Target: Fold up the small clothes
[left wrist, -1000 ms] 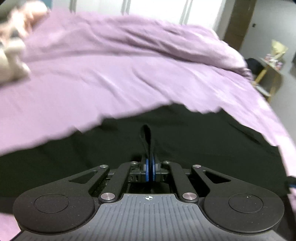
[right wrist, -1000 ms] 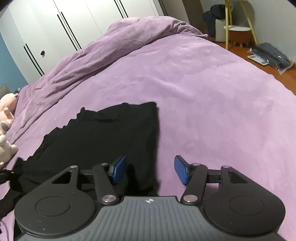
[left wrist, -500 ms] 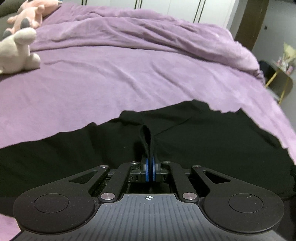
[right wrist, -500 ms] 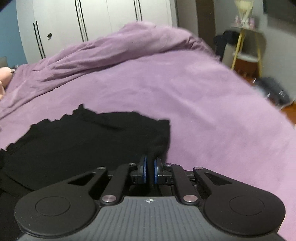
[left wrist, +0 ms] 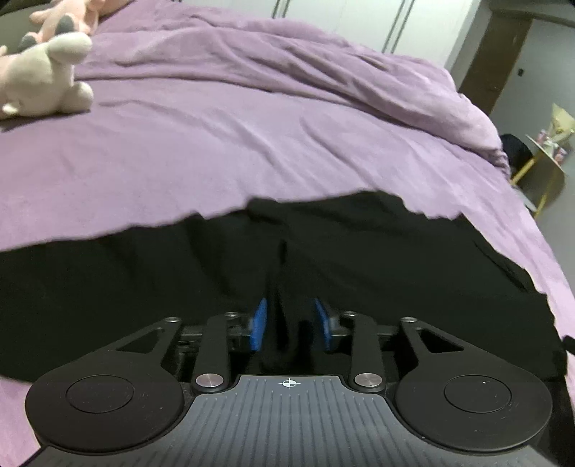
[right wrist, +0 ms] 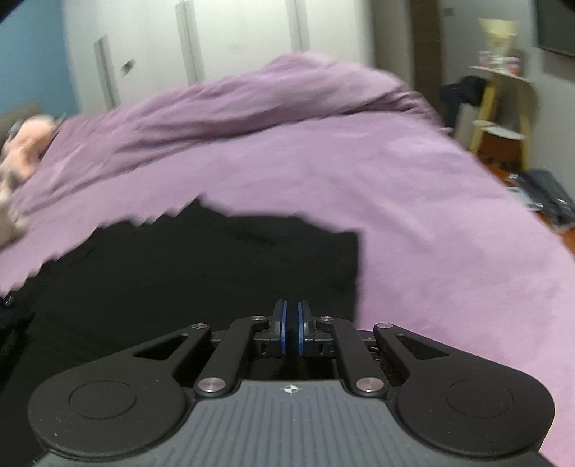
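A black garment (left wrist: 359, 251) with a scalloped far edge lies spread on the purple bed cover (left wrist: 251, 136). My left gripper (left wrist: 290, 325) is open, its blue pads apart, with a ridge of the black cloth still standing between them. In the right wrist view the same black garment (right wrist: 201, 266) fills the lower left. My right gripper (right wrist: 289, 332) is shut on the garment near its right edge, blue pads pressed together on the cloth.
A white plush toy (left wrist: 46, 75) and a pink one (left wrist: 68, 18) sit at the bed's far left. A rumpled duvet (left wrist: 323, 64) runs along the far side. A yellow side table (right wrist: 499, 107) and dark bags on the floor (right wrist: 546, 201) stand to the right.
My left gripper was shut on a fold of the black garment and has now opened. My right gripper closed on the garment's right part half a second ago and has shifted with it.
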{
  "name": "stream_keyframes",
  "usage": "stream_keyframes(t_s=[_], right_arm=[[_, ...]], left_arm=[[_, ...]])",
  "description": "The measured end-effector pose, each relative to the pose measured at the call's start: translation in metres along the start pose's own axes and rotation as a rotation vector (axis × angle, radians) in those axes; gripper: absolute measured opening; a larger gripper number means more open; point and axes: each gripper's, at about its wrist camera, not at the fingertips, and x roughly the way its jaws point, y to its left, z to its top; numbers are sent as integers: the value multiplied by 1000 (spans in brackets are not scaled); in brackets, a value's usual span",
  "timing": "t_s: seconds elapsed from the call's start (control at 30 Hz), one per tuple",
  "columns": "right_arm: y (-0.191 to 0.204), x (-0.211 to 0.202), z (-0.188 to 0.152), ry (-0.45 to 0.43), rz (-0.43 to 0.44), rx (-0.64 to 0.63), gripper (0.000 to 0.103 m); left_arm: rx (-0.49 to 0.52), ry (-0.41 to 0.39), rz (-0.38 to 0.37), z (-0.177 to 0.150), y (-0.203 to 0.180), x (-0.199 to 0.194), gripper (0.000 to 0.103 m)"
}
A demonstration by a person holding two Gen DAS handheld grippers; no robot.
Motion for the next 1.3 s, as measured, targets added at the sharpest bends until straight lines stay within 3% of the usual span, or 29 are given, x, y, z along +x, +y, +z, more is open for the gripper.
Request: stream_keyframes(t_s=[0.1, 0.17, 0.5, 0.7, 0.8, 0.9, 0.97, 1.07, 1.13, 1.2, 1.3], right_arm=[[10, 16, -13, 59, -90, -97, 5], [6, 17, -18, 36, -129, -144, 0], [12, 24, -23, 34, -171, -182, 0], [22, 24, -31, -3, -201, -227, 0], [18, 17, -28, -11, -203, -185, 0], [14, -8, -23, -4, -260, -51, 3], [11, -35, -26, -14, -196, 59, 23], [19, -71, -46, 17, 24, 134, 34], [28, -89, -66, 70, 134, 172, 38], [35, -99, -86, 139, 187, 235, 38], [41, -108, -113, 199, 244, 355, 38]], left_arm=[[54, 29, 46, -9, -11, 11, 41], [83, 23, 61, -9, -14, 14, 41], [19, 30, 21, -8, -3, 17, 42], [38, 19, 23, -11, -8, 18, 52], [68, 18, 34, -13, -12, 17, 55], [53, 40, 41, -12, -6, 9, 55], [-18, 58, 39, -12, 9, -5, 58], [-144, 42, 12, -18, 46, -39, 65], [-220, 14, 45, -22, 75, -64, 78], [-295, -25, 130, -26, 111, -92, 80], [-399, -78, 194, -31, 169, -122, 82]])
